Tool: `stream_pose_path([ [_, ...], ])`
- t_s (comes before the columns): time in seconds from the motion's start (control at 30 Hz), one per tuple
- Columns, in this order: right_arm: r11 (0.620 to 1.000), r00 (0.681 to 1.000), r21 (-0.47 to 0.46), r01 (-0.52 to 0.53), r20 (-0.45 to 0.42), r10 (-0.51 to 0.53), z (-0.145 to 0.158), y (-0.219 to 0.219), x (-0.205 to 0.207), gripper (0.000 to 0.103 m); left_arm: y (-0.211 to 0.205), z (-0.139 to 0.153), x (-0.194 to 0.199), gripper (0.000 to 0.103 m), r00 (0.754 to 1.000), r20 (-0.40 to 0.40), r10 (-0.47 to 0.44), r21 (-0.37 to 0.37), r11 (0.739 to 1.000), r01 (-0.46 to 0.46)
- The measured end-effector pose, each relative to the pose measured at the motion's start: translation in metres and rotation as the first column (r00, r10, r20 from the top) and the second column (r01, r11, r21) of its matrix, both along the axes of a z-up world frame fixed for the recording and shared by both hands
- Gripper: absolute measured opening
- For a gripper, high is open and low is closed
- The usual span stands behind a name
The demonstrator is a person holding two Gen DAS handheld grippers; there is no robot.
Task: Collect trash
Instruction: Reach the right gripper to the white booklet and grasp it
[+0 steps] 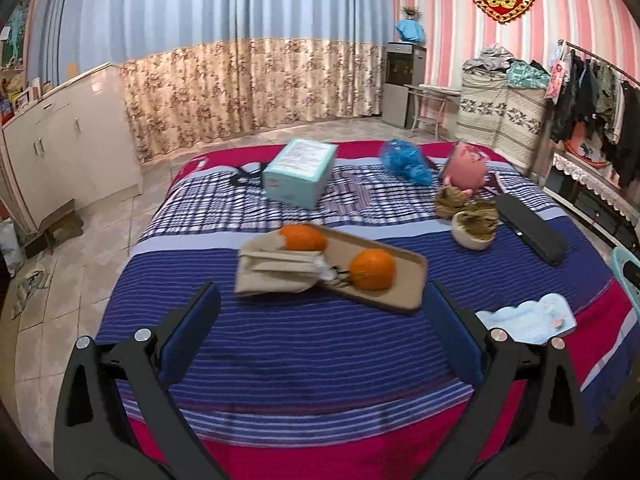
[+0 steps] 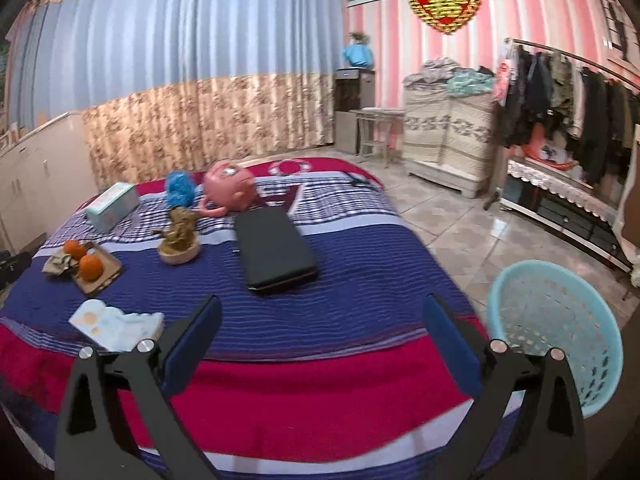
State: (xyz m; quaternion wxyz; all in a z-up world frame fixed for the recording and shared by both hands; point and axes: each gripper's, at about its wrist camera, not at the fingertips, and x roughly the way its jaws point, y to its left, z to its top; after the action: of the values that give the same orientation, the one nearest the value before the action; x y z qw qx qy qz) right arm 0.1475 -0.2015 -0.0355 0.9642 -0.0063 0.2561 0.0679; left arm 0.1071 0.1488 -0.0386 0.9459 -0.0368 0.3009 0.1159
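A crumpled brown paper bag (image 1: 276, 272) lies against a cardboard tray (image 1: 404, 288) holding two oranges (image 1: 372, 269) on the striped bed. A crumpled blue plastic bag (image 1: 406, 160) lies at the far side, and a white-blue wrapper (image 1: 528, 318) near the right front edge. My left gripper (image 1: 320, 312) is open and empty, just short of the paper bag. My right gripper (image 2: 322, 320) is open and empty over the bed's front edge. A light blue perforated basket (image 2: 556, 332) stands on the floor to its right. The wrapper (image 2: 116, 322) lies left of it.
A teal box (image 1: 300, 170), a pink plush toy (image 1: 468, 166), a bowl of dried brown stuff (image 1: 474, 226) and a flat black case (image 2: 272, 248) lie on the bed. White cabinets (image 1: 60, 148) stand left, a clothes rack (image 2: 560, 92) right.
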Motion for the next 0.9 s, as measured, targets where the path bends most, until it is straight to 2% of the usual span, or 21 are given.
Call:
stream_pose_path([
  [0.17, 0.997, 0.998, -0.055, -0.060, 0.011, 0.061, 0.007, 0.035, -0.002, 0.098, 0.019, -0.005, -0.006, 0.097, 0.999, 0.000, 0.047, -0.006, 0.999, -0.047],
  [0.3, 0.992, 0.995, -0.082, -0.099, -0.023, 0.097, 0.002, 0.064, 0.003, 0.098, 0.029, -0.008, -0.011, 0.097, 0.998, -0.007, 0.055, -0.007, 0.998, -0.055],
  [0.5, 0.985, 0.983, -0.058, -0.164, -0.092, 0.158, -0.015, 0.096, 0.010, 0.098, 0.043, -0.014, -0.017, 0.097, 0.997, -0.007, 0.072, 0.032, 0.997, -0.072],
  [0.67, 0.975, 0.957, -0.024, -0.222, -0.199, 0.213, -0.037, 0.109, 0.017, 0.098, 0.048, -0.025, -0.018, 0.097, 0.997, -0.024, 0.076, 0.030, 0.997, -0.075],
  [0.9, 0.963, 0.931, 0.016, -0.268, -0.253, 0.263, -0.054, 0.119, 0.018, 0.096, 0.044, -0.034, -0.016, 0.097, 0.997, -0.061, 0.045, 0.026, 0.999, -0.044],
])
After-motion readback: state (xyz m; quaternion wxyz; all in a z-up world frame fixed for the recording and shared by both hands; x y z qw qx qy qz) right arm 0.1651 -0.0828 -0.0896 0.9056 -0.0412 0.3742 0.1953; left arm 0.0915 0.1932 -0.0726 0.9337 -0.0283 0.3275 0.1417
